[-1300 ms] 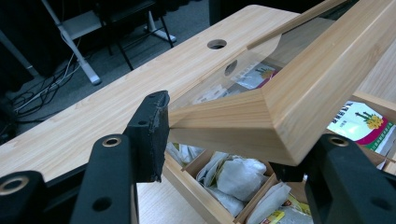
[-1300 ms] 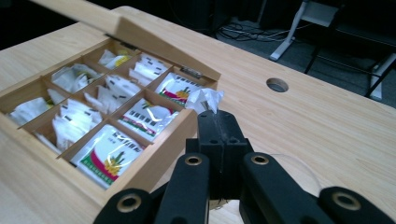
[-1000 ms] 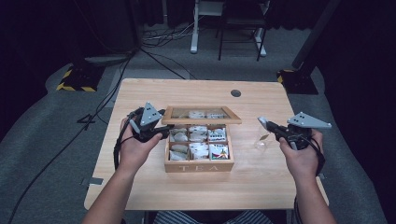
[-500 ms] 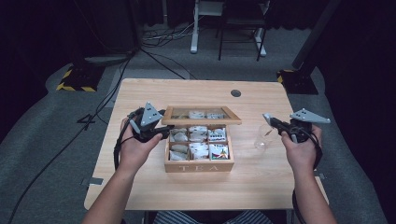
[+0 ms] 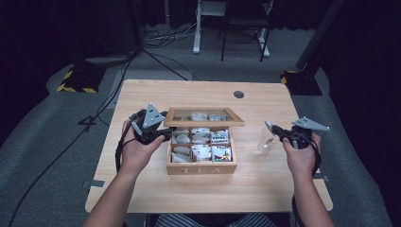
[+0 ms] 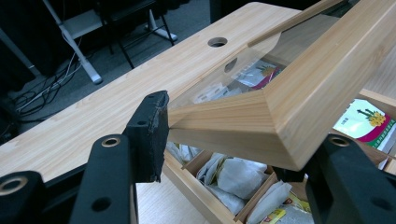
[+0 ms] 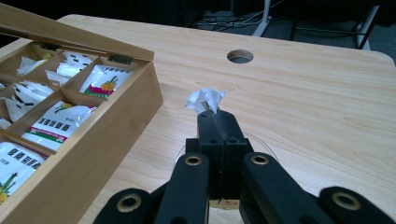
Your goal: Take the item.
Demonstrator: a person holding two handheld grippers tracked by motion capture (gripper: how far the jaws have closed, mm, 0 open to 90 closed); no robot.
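The small white paper tea bag (image 7: 205, 100) is pinched between the closed jaws of the right gripper (image 5: 273, 129), its crumpled end sticking out past the jaw tips toward the round cable hole (image 7: 240, 56) at 12 o'clock in the right gripper view. Compared with a second earlier, the right gripper has been carried slightly away from the box, toward 3 o'clock, and now sits over the clear glass cup (image 5: 265, 141) standing on the light wooden table (image 5: 198, 189); the left hand has stayed put. In the right gripper view the cup is seen only as a thin curved rim (image 7: 264, 143) beneath the jaws, whereas in the high view its whole clear body is visible, though the tea bag there is too small to make out. The gripper's long axis is directed toward 10 o'clock in the high view. At 9 o'clock from the cup lies the open wooden compartmented tea box (image 5: 202, 168), filled with sachets. Its glass-paned wooden lid (image 6: 280, 107) is held raised by the left gripper (image 5: 166, 135), whose jaws are parted to the frame's thickness and clamped on a lid corner.
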